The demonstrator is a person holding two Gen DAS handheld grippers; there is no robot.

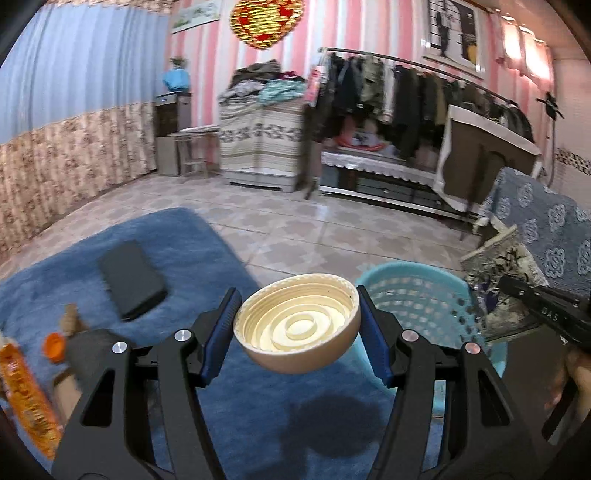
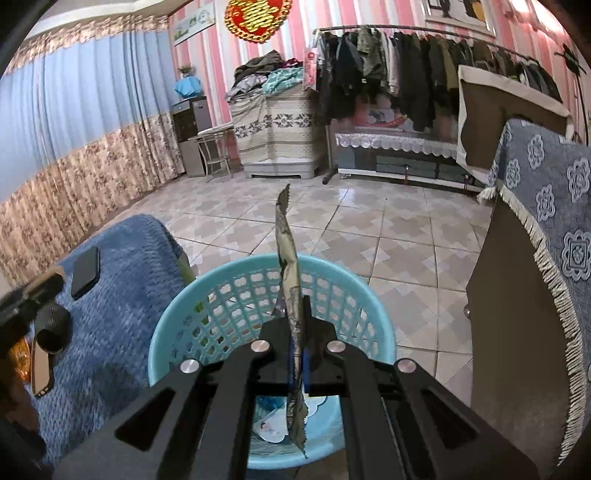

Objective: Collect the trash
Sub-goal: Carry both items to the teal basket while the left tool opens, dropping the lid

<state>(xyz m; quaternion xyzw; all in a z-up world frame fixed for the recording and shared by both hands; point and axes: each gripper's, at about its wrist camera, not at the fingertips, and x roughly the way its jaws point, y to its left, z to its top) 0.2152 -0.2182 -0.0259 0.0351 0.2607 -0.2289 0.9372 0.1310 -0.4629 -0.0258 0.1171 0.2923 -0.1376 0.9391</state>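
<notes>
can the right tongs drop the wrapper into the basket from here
Probably yes. The right tongs are shut on the wrapper right over the basket, whose mouth is open below with nothing across it. The left tongs with the lid are off to the side.

A lived-in room of a home is being shown. Coats and jackets are being kept on a long clothes rack (image 2: 424, 55), folded laundry is being piled on a cloth-covered cabinet (image 2: 275, 129), and blue curtains (image 2: 74, 110), pink striped wallpaper (image 1: 207, 74), a red wall ornament (image 1: 264, 22) and a tiled floor (image 2: 369, 229) are being seen.
</notes>
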